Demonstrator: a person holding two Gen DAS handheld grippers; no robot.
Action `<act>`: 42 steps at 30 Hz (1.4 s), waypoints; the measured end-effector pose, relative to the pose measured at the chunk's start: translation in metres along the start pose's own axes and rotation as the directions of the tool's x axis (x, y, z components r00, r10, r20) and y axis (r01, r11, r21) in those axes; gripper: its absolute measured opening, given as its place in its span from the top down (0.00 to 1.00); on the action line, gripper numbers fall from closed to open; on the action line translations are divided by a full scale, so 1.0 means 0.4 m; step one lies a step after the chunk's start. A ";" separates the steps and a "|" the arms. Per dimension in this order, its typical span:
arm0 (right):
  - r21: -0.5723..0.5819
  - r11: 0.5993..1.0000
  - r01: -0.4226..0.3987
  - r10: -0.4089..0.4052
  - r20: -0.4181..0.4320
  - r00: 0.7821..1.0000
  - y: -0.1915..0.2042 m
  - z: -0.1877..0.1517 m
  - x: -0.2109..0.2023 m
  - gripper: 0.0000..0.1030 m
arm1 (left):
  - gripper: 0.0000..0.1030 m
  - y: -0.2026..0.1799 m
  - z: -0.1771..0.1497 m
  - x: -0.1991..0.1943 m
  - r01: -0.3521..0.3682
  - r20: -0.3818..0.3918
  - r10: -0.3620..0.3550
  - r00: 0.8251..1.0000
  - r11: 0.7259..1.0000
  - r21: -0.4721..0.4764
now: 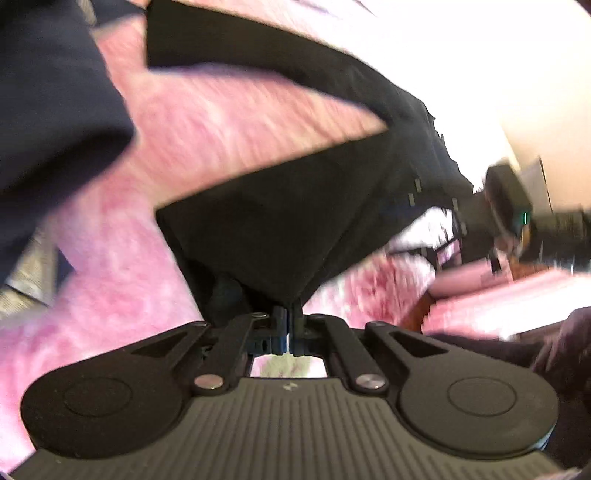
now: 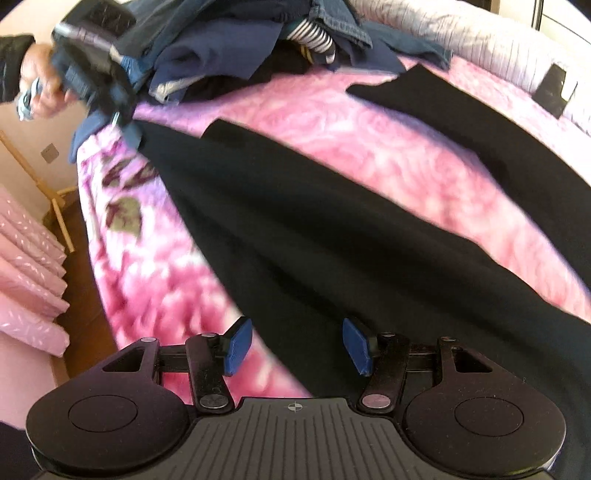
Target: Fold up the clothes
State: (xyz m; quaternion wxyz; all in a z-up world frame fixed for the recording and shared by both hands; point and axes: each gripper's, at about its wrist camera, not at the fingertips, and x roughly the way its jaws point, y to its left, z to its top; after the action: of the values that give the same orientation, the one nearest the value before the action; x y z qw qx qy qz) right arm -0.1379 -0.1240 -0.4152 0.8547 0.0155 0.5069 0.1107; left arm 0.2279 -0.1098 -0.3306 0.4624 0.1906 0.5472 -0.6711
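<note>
Right up close in the left wrist view, the left gripper (image 1: pixel 287 317) has its jaws clamped tight together on a corner of the black garment (image 1: pixel 280 221), the cloth bunched into a point where the fingers meet. From that pinch the black garment fans upward and away across the pink bedspread (image 1: pixel 207 122), one arm of fabric running up toward the top of the picture, everything smeared with blur. To the left of the black garment a dark navy cloth (image 1: pixel 51 103) hangs over the pink bedspread. To the right of the garment, further off, the other gripper shows as a dark blurred block. Over to the right wrist view: the right gripper (image 2: pixel 297 347) stands released, blue pads (image 2: pixel 238 345) well apart with nothing between them, hovering just above the near edge of the black garment, which lies spread flat over the pink bedspread and stretches away in two long strips. Left of the garment, off the bed's edge, sits a stack of pink folded sheets (image 2: pixel 29 269). Beyond the garment, at the far side of the bed, a pile of blue and navy clothes (image 2: pixel 229 48) sits heaped, a striped piece (image 2: pixel 314 35) poking out, and at the far left a hand (image 2: pixel 38 79) grips the left gripper beside that pile.
</note>
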 end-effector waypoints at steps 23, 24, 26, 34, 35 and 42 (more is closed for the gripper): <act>0.074 0.991 -0.113 0.112 0.029 0.993 0.060 0.088 0.133 0.44 | 1.00 0.038 0.104 0.089 -0.257 0.075 0.261 0.963 0.965 -0.049; 0.075 0.988 -0.132 0.131 0.019 0.991 0.072 0.086 0.133 0.44 | 1.00 0.034 0.096 0.084 -0.262 0.071 0.265 0.962 0.964 -0.051; 0.071 0.981 -0.182 0.183 -0.008 0.983 0.106 0.071 0.123 0.45 | 1.00 0.036 0.083 0.087 -0.269 0.056 0.273 0.960 0.961 -0.064; 0.085 0.979 -0.186 0.182 0.058 0.982 0.119 0.069 0.063 0.45 | 0.97 0.047 0.093 0.097 -0.288 0.062 0.294 0.954 0.954 -0.087; 0.078 0.980 -0.185 0.179 0.074 0.981 0.116 0.082 0.065 0.45 | 0.97 0.049 0.099 0.100 -0.288 0.063 0.294 0.954 0.954 -0.087; 0.152 0.952 -0.264 0.259 0.054 0.964 0.075 0.173 0.205 0.44 | 0.96 0.036 0.102 0.091 -0.284 0.040 0.286 0.957 0.958 -0.045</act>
State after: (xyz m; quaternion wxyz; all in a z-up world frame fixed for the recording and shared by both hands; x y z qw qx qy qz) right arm -0.0449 -0.0722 -0.4480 0.8369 0.1519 0.4933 0.1821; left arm 0.2318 -0.1618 -0.3530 0.5705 0.2430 0.5161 -0.5909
